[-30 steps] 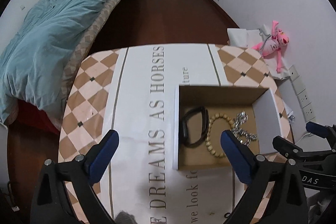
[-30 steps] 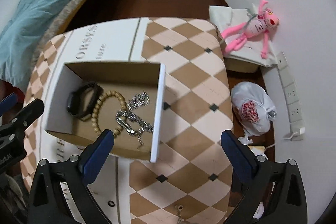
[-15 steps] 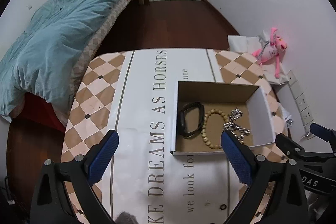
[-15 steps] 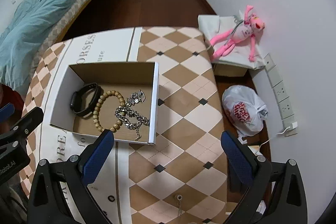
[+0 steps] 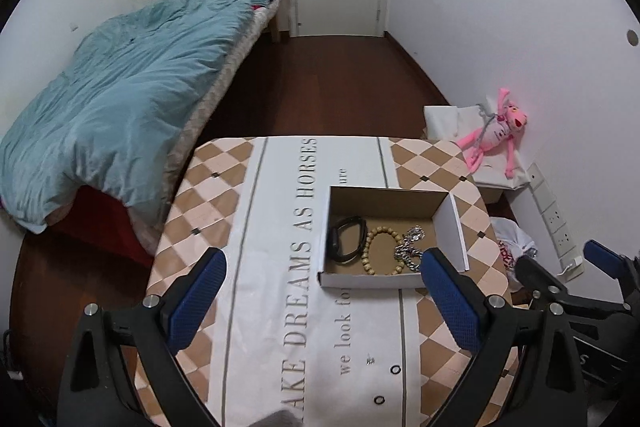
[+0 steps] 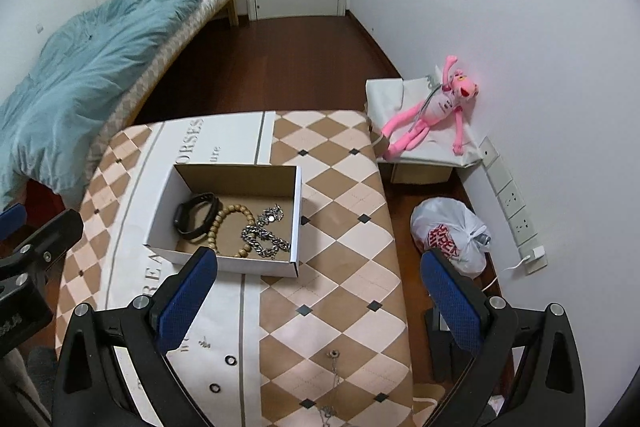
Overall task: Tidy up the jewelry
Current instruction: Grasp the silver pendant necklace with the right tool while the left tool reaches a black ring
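Note:
An open cardboard box (image 5: pixel 451 231) (image 6: pixel 297 211) stands on the table. It holds a black band (image 5: pixel 347 239) (image 6: pixel 197 215), a wooden bead bracelet (image 5: pixel 383 251) (image 6: pixel 234 231) and a silver chain (image 5: pixel 409 250) (image 6: pixel 267 237). Small dark rings (image 5: pixel 395 369) (image 6: pixel 230 360) and a thin chain with a pendant (image 6: pixel 333 367) lie on the near part of the table. My left gripper (image 5: pixel 322 287) is open and empty, high above the table. My right gripper (image 6: pixel 318 285) is open and empty, also high, to the right of the box.
The table (image 5: pixel 208 187) has a checked cloth with a white lettered runner. A bed with a blue duvet (image 5: pixel 120 99) is on the left. A pink plush toy (image 6: pixel 434 111) on a white box and a white plastic bag (image 6: pixel 450 235) sit on the floor to the right.
Both grippers have pulled up and back from the box, so the box looks smaller and farther. The rings and thin chain on the near table have come into view.

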Demonstrator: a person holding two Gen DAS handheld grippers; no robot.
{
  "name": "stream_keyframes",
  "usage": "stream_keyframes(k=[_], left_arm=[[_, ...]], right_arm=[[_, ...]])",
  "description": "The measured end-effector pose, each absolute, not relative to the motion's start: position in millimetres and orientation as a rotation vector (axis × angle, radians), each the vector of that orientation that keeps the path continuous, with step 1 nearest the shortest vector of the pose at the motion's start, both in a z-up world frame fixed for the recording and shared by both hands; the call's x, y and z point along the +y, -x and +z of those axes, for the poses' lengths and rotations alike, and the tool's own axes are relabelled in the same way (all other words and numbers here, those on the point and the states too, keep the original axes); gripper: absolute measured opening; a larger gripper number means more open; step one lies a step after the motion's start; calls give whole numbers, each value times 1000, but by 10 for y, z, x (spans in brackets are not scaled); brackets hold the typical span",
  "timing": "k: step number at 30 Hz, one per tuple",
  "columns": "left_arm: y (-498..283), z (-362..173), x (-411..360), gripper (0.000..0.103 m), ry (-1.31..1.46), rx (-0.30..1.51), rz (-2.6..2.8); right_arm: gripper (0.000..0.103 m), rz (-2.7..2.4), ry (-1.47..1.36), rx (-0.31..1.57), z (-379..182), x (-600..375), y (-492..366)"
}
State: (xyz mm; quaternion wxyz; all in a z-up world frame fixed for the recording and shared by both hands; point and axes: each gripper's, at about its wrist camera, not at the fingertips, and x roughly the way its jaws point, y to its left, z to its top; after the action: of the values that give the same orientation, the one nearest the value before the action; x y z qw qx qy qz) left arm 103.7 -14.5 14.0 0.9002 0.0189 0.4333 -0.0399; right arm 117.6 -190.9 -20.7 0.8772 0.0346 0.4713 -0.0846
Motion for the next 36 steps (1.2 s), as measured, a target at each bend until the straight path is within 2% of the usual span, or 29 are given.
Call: stream_keyframes(k=[5,10,17,22,27,28,29,32,33,36], left_arm=[[-864,59,-92,99,-35,903,-66],[-666,-436,-96,99,-74,1000,-44],[-362,-1223,-183,99,-127,1173,-59],[-257,-1486,-224,99,-107,1246,-88],[-167,-1603,-318,98,-86,1271,-137],[-157,-1608,-335,98,-84,1273,-146],[-141,-1619,-360,98,-83,1275,-158],[-128,-1657,-420,97,-85,1279,-181],[-138,-1665,-432,93,-87,1280,-184],[-135,-1682,-481,92,-87,1277,-200]], right_arm=[[103,-186,-108,1021,-309,-1989,-944],[102,-205,-153,1156,-926,-2113,-618],[76,-224,-227,1308,-1774,-2255,-145],[73,-204,-263,1315,-2028,-2259,-8],[67,-217,-159,1274,-2050,-2098,30],[57,-218,-153,1264,-2041,-2081,35],[40,-217,-149,1253,-2027,-2064,43],[9,-218,-147,1244,-2018,-2056,47],[7,-217,-148,1242,-2017,-2061,42],[7,-212,-178,1234,-2010,-2096,55]])
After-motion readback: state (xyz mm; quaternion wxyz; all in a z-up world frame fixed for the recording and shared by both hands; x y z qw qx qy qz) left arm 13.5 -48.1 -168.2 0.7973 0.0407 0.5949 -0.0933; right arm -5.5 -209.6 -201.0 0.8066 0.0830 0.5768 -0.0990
